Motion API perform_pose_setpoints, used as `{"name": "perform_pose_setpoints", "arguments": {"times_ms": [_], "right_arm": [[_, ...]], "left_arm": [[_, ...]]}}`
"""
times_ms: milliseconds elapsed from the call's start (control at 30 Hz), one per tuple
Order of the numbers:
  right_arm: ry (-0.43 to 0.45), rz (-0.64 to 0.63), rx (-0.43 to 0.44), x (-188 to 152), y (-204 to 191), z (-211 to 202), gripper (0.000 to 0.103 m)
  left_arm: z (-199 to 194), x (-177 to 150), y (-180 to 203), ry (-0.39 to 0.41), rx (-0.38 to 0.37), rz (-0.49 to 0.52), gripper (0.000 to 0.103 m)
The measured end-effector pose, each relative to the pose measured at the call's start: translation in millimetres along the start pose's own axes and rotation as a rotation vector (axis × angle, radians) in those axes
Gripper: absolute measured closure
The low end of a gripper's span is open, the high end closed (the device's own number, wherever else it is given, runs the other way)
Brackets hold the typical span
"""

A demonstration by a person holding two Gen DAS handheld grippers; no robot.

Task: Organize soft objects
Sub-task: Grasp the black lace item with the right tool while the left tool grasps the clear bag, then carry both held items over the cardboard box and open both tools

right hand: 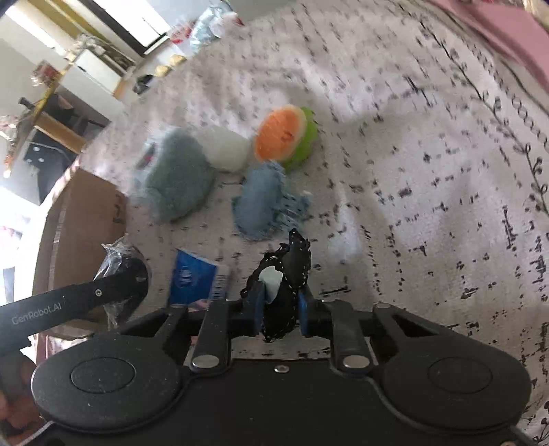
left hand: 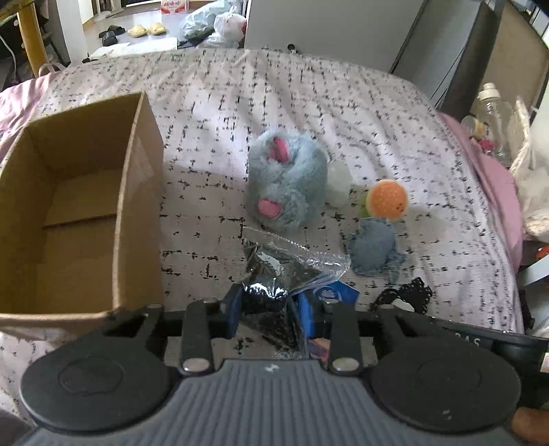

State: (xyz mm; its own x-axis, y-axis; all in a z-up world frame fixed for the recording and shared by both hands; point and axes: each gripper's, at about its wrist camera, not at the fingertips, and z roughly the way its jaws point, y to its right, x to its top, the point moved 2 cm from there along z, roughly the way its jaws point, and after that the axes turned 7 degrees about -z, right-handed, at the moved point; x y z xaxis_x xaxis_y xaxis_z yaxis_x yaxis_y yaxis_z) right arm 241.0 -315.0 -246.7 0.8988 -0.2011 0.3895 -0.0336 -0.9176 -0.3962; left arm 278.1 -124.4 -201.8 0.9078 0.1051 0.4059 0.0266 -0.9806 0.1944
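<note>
My left gripper (left hand: 269, 305) is shut on a clear plastic bag of dark stuff (left hand: 278, 271), held just right of the open cardboard box (left hand: 133, 192). My right gripper (right hand: 279, 308) is shut on a black lace piece (right hand: 291, 271) with a white tag, above the bed. On the bedspread lie a grey-blue fluffy plush with pink pads (left hand: 286, 182), a white ball (left hand: 338, 183), an orange burger toy (left hand: 386, 199) and a blue denim cushion (left hand: 374, 248). The same toys show in the right wrist view: plush (right hand: 178, 178), burger (right hand: 284, 135), cushion (right hand: 260, 202).
A blue packet (right hand: 192, 283) lies on the bed beside the box (right hand: 85, 219). The bedspread (left hand: 240, 103) is white with black marks. A bottle and bags (left hand: 494, 116) sit off the right edge. Slippers and plastic bags (left hand: 212, 24) lie on the floor beyond.
</note>
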Motion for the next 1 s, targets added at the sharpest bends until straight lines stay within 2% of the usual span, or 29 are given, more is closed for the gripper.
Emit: {"name": "perform_pose_setpoints", "arguments": {"times_ms": [133, 500, 700, 1000], "right_arm": [[0.021, -0.042, 0.005, -3, -12, -12, 0.084], [0.074, -0.055, 0.045, -1, -35, -43, 0.084], [0.102, -0.086, 0.059, 13, -62, -58, 0.084], [0.124, -0.137, 0.08, 33, -110, -57, 0.084]], "left_arm": [[-21, 0, -3, 0.016, -0.015, -0.015, 0.07], [-59, 2, -27, 0.051, -0.024, -0.053, 0.07], [-75, 9, -45, 0.065, -0.041, -0.087, 0.07], [-105, 30, -73, 0.102, -0.096, -0.141, 0.07]]}}
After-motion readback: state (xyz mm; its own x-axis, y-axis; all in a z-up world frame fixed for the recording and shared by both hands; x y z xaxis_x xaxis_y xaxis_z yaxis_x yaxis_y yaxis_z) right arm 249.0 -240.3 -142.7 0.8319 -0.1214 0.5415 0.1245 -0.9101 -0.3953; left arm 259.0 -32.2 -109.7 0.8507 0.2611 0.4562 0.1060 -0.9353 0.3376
